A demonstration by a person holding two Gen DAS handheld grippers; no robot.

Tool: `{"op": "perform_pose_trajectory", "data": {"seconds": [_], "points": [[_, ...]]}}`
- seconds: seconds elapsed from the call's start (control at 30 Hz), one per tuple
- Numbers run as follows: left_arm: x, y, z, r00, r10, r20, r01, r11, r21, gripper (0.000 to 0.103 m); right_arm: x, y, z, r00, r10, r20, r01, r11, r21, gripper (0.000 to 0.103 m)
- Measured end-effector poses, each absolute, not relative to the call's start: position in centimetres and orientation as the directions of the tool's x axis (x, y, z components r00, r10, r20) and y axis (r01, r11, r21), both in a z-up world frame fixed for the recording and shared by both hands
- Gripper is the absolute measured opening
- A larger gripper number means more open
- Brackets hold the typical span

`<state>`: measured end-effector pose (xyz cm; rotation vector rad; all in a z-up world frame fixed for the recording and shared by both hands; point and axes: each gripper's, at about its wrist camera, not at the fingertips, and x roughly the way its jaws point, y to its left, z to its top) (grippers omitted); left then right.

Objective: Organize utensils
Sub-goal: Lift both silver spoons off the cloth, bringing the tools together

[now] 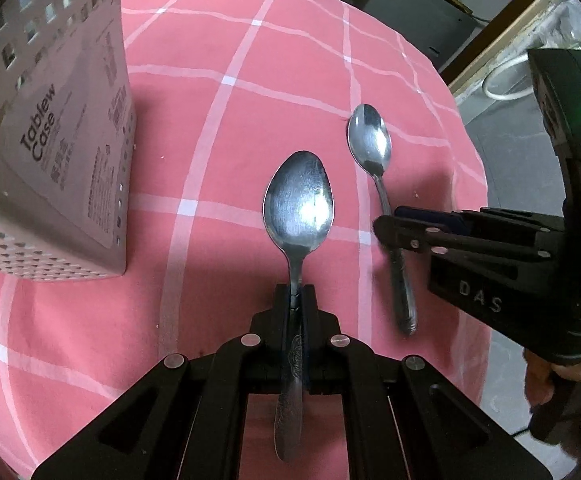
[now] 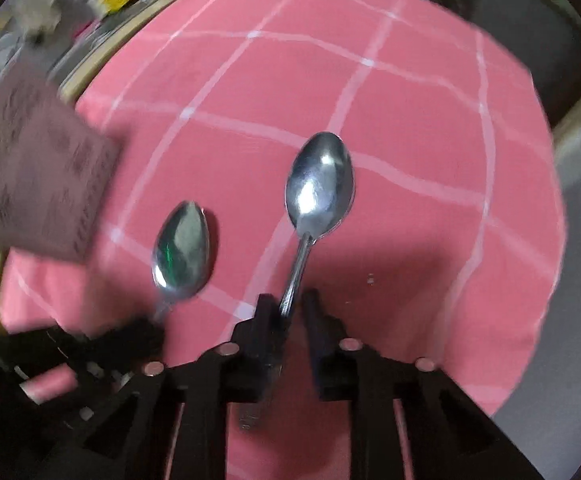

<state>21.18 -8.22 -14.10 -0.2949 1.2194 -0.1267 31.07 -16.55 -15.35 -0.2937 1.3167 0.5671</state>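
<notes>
The left gripper (image 1: 296, 292) pinched the big spoon (image 1: 299, 200) by its neck, bowl up over the pink cloth (image 1: 218, 120). Beside it, the right gripper (image 2: 288, 300) straddled the small spoon (image 2: 319, 186), one finger (image 2: 264, 308) against its handle, the other apart. Farther left stood the case (image 1: 58, 152).

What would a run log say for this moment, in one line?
left gripper: shut on larger steel spoon | right gripper: open, smaller steel spoon handle between jaws | pink perforated tableware case: standing left, untouched
</notes>
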Motion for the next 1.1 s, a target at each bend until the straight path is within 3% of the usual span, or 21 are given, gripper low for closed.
{"op": "perform_pose_trajectory", "data": {"seconds": [0.23, 0.57, 0.67, 0.8, 1.1], "points": [[21.8, -9.2, -13.9, 0.291, -0.216, -0.932, -0.028, 0.972, -0.234, 0.003, 29.7, -19.9, -15.5, 0.08, 0.257, -0.963, -0.559, 0.812, 0.17, 0.008], [22.3, -11.5, -14.1, 0.239, -0.115, -0.964, 0.069, 0.992, -0.102, 0.004, 29.3, -22.8, -16.5, 0.026, 0.409, -0.912, -0.452, 0.819, 0.354, 0.008], [22.3, -11.1, -14.2, 0.256, -0.159, -0.953, 0.063, 0.987, -0.148, 0.003, 29.5, -23.7, -16.9, 0.019, 0.491, -0.871, -0.399, 0.803, 0.444, 0.008], [21.5, -8.9, -14.7, 0.283, -0.296, -0.912, 0.001, 0.951, -0.308, 0.002, 29.1, -24.1, -16.3, 0.043, 0.552, -0.833, -0.365, 0.785, 0.501, 0.008], [19.2, -10.3, -12.4, 0.445, -0.332, -0.832, 0.07, 0.939, -0.337, 0.002, 27.7, -26.3, -15.3, 0.098, 0.625, -0.775, -0.363, 0.747, 0.557, 0.008]]}}
